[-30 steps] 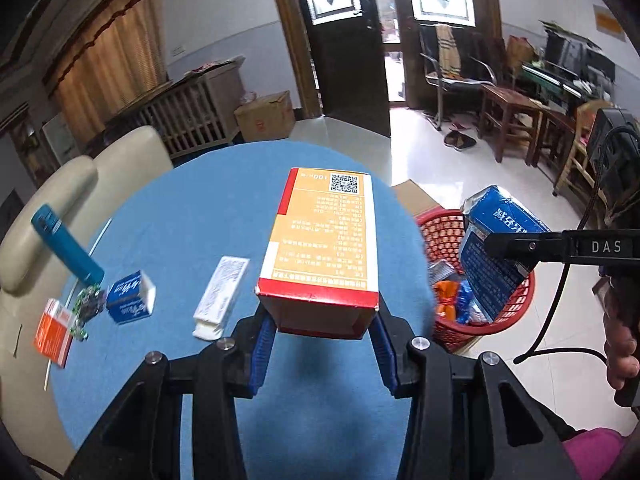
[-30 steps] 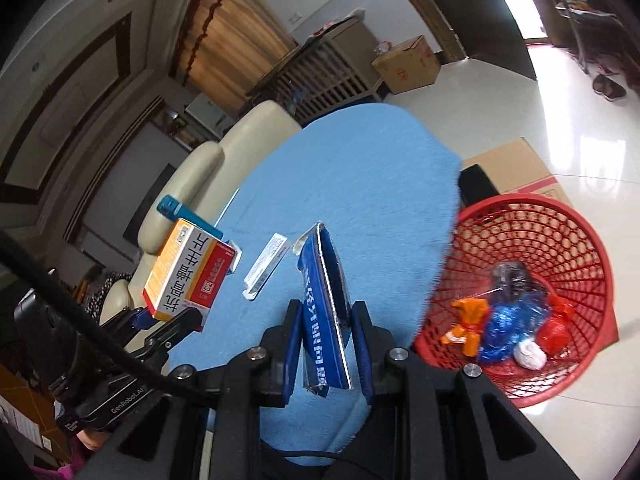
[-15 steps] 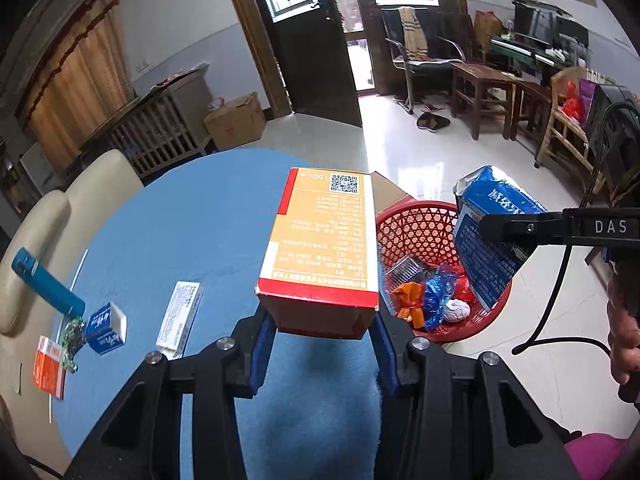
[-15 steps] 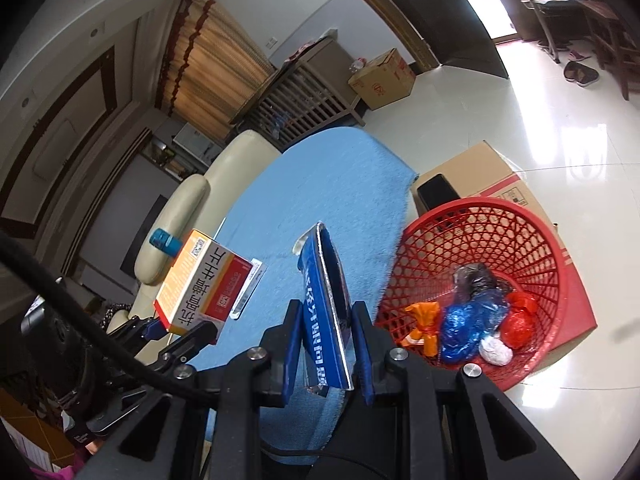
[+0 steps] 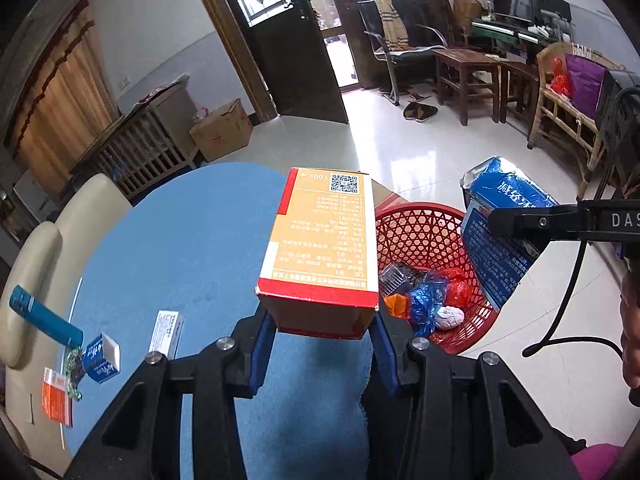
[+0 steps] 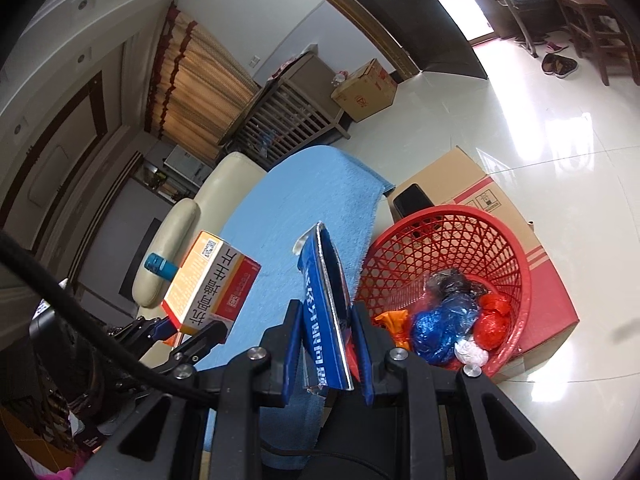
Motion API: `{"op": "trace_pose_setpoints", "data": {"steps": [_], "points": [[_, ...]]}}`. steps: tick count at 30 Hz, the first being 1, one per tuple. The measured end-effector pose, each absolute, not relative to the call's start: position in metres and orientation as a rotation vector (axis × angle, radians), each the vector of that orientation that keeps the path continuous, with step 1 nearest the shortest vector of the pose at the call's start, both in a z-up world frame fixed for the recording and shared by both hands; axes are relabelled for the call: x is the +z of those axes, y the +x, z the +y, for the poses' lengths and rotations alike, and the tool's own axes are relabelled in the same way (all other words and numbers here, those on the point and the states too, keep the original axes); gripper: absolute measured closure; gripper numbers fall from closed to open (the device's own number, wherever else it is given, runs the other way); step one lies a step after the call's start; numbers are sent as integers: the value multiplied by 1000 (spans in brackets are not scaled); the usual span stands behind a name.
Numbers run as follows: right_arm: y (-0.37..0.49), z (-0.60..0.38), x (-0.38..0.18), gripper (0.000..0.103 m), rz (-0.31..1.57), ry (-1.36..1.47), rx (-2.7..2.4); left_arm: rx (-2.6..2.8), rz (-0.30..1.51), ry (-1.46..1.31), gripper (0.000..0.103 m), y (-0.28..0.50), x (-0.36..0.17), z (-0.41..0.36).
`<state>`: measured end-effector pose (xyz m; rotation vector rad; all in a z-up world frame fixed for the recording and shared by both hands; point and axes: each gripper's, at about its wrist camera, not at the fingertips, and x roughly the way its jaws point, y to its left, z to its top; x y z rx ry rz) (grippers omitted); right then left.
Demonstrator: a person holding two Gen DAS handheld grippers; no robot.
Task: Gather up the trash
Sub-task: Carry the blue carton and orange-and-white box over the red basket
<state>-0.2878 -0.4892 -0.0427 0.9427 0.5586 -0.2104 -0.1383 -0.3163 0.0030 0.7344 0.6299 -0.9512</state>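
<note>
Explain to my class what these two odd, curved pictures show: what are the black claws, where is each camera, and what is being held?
No robot here: a person holds a handheld claw in each hand, each with a wide-angle camera looking along its fingers. The left claw is shut on an orange and red carton. The right claw is shut on a flattened blue packet. Both hang near a red basket on the floor, already holding crumpled wrappers. On the blue table lie a blue lighter, a small blue box and a white packet.

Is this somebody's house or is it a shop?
Most likely a house, a living room. There is a cream leather sofa beside the blue-covered table, slippers left on the shiny tiled floor near the dark wooden door, and wooden stools along the wall.
</note>
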Motion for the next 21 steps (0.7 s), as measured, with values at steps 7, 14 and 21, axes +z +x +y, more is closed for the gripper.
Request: {"op": "trace_pose_setpoints", "data": {"steps": [7,14,21], "points": [[-297,-497,-47,76,553,967,-228,-961,632,766,57,-143,-7,-334],[-301,-503,-53,76,556,990,-240,-960,646,800,57,-141,-17,-342],[-303,-509,-57,76,553,1006,-249,-959,652,826,57,-142,-23,-351]]}}
